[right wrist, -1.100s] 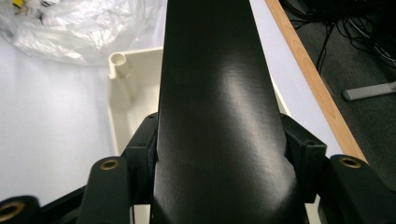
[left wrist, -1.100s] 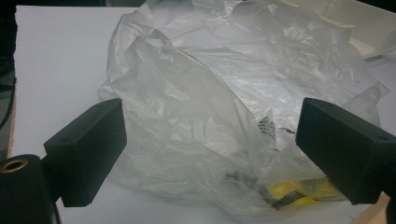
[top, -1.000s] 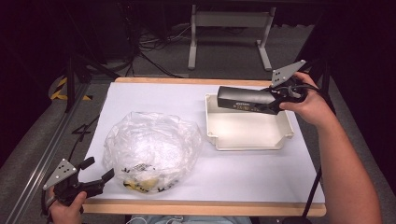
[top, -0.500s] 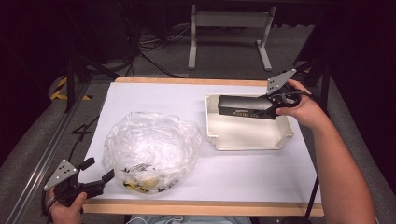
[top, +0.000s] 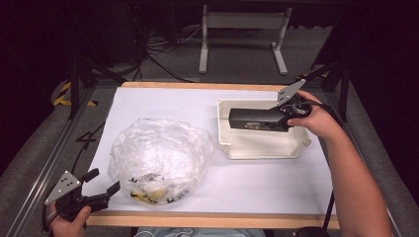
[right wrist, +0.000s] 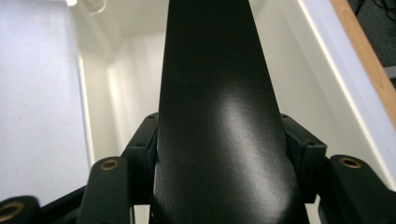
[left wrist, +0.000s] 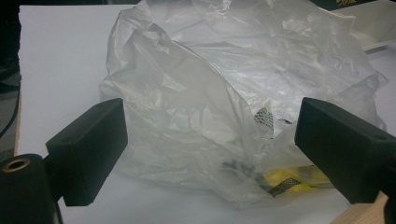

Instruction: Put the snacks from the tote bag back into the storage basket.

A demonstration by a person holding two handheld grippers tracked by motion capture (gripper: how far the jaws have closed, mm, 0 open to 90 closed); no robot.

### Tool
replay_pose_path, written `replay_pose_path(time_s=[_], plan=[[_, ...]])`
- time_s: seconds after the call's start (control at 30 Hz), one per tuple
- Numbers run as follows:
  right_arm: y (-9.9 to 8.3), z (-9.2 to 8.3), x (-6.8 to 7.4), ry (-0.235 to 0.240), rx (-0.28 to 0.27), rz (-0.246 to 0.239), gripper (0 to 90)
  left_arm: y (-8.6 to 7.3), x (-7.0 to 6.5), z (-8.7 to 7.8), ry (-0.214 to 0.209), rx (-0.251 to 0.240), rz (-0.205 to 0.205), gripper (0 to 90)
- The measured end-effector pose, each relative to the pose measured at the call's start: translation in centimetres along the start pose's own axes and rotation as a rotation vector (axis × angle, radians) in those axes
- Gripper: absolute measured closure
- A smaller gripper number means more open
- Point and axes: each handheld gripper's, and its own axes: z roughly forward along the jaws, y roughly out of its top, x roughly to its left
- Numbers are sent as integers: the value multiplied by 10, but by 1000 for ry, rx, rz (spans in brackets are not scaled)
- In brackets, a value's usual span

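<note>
Since the earlier frames the long black rectangular box (top: 258, 119) has come down and in from the far right corner of the worktop: a second ago it hung tilted above the far rim of the shallow white plastic tray (top: 257, 149), and it now lies nearly level over the tray's far half, low between the walls. Whether it touches the tray floor cannot be told. The right gripper (top: 286, 118) has travelled with it, the right hand (top: 316, 119) dropping toward the tray's far right corner. Its jaws are clamped on the right end of the box; in the right gripper view the box (right wrist: 219, 107) runs up the middle with a black jaw pressed against each side, the white tray (right wrist: 116, 84) beneath and around it.

The tray itself has not shifted; it sits near the right edge of the white worktop (top: 163, 106), toward the far side.

The crumpled clear plastic bag (top: 159, 160) lies as before toward the near left part of the worktop, with yellow and black contents (top: 148, 190) at its near end. The left gripper (top: 101, 186) has stayed at the near left corner, held by the left hand (top: 66, 219), its jaws spread wide with nothing between them. In the left gripper view the bag (left wrist: 233, 98) stands just past the two parted jaws, apart from both.
</note>
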Motion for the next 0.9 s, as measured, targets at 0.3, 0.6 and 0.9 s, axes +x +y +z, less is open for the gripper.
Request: replay_pose_path(time_s=[0.3,0.6,0.9], plan=[[-8,13,-1,34,31,18,425,0,0,1,-5,-1,1,103],[-12,23,0,65,67,28,424,1,1,2,-9,2,1,103],[-12,28,-1,102,103,5,423,1,1,3,-17,4,-4,103]])
